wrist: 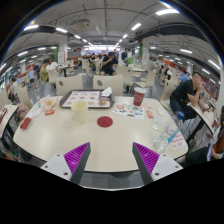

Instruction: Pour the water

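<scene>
The gripper (112, 160) shows as two fingers, built alike and mirrored. Each finger is a pale grey, flat-sided wedge that narrows toward its tip, with a darker grey shaded face along its outer side. On the inner face of each sits a magenta pad (76, 154), roughly triangular, its surface marked with fine ridges or a woven grain. Behind the fingers a dark grey crossbar (112, 180) joins the two bases. No cables, screws or printed markings can be made out.

text: none legible | labels: none legible | signs: none legible
</scene>
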### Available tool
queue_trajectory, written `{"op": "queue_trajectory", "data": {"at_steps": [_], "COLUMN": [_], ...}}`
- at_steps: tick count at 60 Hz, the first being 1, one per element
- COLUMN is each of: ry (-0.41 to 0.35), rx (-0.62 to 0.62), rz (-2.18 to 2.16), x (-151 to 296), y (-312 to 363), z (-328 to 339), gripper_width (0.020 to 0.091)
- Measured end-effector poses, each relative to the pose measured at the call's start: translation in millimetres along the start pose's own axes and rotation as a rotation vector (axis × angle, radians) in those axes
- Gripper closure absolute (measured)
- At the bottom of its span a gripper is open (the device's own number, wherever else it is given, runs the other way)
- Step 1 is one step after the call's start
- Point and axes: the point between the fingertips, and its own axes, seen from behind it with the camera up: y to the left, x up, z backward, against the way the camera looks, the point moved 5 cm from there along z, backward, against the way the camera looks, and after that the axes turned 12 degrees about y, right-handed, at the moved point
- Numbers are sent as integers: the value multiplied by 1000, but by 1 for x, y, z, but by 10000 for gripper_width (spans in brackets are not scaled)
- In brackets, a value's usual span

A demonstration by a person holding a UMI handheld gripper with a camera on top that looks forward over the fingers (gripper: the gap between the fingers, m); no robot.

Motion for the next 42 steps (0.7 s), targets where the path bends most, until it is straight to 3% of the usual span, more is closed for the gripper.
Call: {"op": "queue_trajectory", "data": {"at_steps": [17,30,38,42], "ry": [-8,-58,-104,-114], "rx": [-82,-75,-42,-32], "rz": [-93,-142,-146,-146], "x": [-26,-8,9,14], "y": [-179,-252,-260,-260], "z": [-55,-115,-149,-160], "gripper_width": [250,250,291,374]}}
